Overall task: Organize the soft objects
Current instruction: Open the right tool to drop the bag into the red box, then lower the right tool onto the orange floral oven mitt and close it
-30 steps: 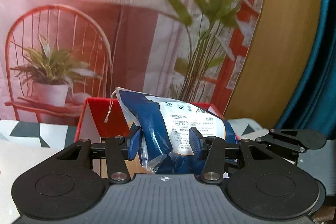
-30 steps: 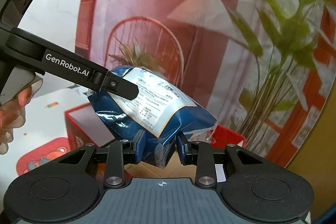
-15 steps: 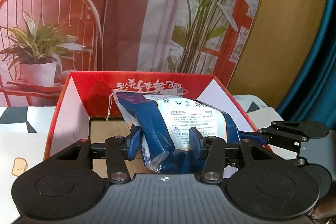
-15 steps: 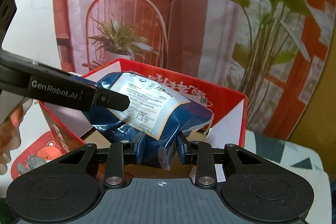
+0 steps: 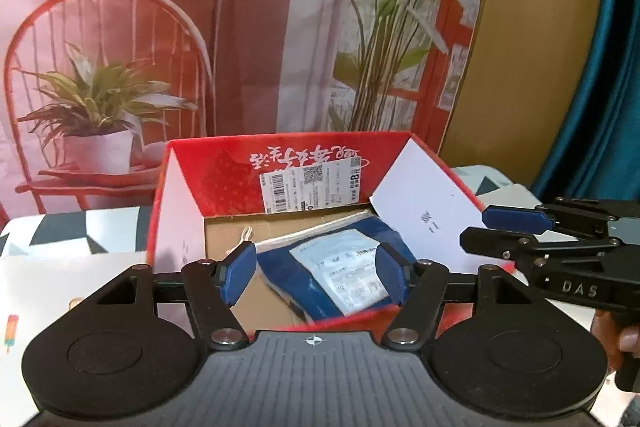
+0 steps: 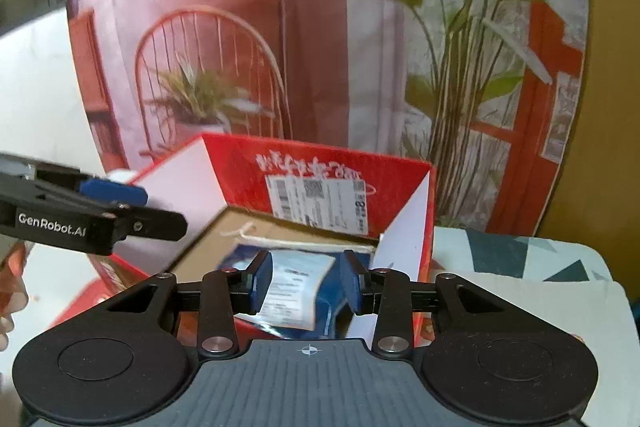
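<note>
A blue soft package with a white label (image 5: 340, 271) lies flat on the cardboard floor of the open red box (image 5: 280, 163). It also shows in the right wrist view (image 6: 300, 287), inside the same red box (image 6: 320, 167). My left gripper (image 5: 316, 273) is open, held above the box's near edge, with the package below and apart from its pads. My right gripper (image 6: 308, 281) is open too, above the package, not touching it. The right gripper shows at the right of the left wrist view (image 5: 516, 227), the left gripper at the left of the right wrist view (image 6: 120, 203).
The box stands on a table with a grey and white patterned cloth (image 6: 520, 259). A printed backdrop with a chair, plants and a lamp (image 5: 240, 27) hangs right behind the box. A teal curtain (image 5: 600, 67) hangs at the right. A white sheet (image 5: 60, 279) lies left of the box.
Both grippers lowered the package into the box and opened. The package has dropped flat onto the box floor, and both grippers have drawn back from it.
</note>
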A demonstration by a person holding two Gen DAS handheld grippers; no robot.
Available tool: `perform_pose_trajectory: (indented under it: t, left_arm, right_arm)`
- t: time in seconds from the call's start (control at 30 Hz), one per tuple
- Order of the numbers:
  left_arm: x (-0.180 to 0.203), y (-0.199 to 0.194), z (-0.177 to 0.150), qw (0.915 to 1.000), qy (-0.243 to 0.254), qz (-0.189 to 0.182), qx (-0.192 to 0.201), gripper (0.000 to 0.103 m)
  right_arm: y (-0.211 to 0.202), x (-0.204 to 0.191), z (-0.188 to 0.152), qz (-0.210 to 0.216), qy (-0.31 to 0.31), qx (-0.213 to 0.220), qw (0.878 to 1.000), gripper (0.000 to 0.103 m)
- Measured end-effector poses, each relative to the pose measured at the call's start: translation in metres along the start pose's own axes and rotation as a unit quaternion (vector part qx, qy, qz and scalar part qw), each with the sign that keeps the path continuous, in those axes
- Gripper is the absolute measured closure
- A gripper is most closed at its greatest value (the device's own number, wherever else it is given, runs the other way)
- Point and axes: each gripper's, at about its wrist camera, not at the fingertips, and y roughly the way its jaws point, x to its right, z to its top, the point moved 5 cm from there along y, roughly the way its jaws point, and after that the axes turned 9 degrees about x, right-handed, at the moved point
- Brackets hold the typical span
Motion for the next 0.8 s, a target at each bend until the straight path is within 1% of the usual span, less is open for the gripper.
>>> perform_pose_trajectory:
  t: [0.17,0.27,0.33,0.5,0.53,0.6,0.67,0.8]
  left_arm:
    - [0.001,-0.036,-0.016,0.9994,-0.032,-0.008,0.005,0.036]
    - [0.004,-0.056,-0.029,0.999,-0.041,-0.001,0.016,0.036]
    - [0.005,-0.063,-0.039,0.9989,-0.044,0.007,0.016,0.036]
    - [0.003,-0.068,-0.065,0.9968,-0.078,0.017,-0.005,0.042]
    - [0.002,-0.066,-0.071,0.9959,-0.087,0.023,-0.009,0.044]
    - [-0.002,-0.065,-0.083,0.9924,-0.117,0.031,-0.019,0.047]
    - [-0.004,-0.065,-0.096,0.9891,-0.142,0.029,-0.028,0.048]
    - [-0.002,-0.062,-0.111,0.9897,-0.128,0.037,-0.051,0.049]
  right_arm:
    - [-0.035,-0.01,-0.004,0.012,0.029,0.032,0.999,0.068]
    - [-0.05,-0.018,-0.013,0.018,0.04,0.037,0.998,0.068]
    - [-0.059,-0.024,-0.022,0.02,0.04,0.035,0.998,0.068]
    - [-0.074,-0.032,-0.047,0.017,0.05,0.02,0.998,0.068]
    - [-0.076,-0.034,-0.054,0.016,0.052,0.015,0.998,0.068]
    - [-0.078,-0.037,-0.067,0.016,0.054,0.002,0.998,0.068]
    - [-0.079,-0.041,-0.08,0.019,0.056,-0.012,0.998,0.068]
    - [-0.08,-0.051,-0.101,0.025,0.042,-0.038,0.998,0.068]
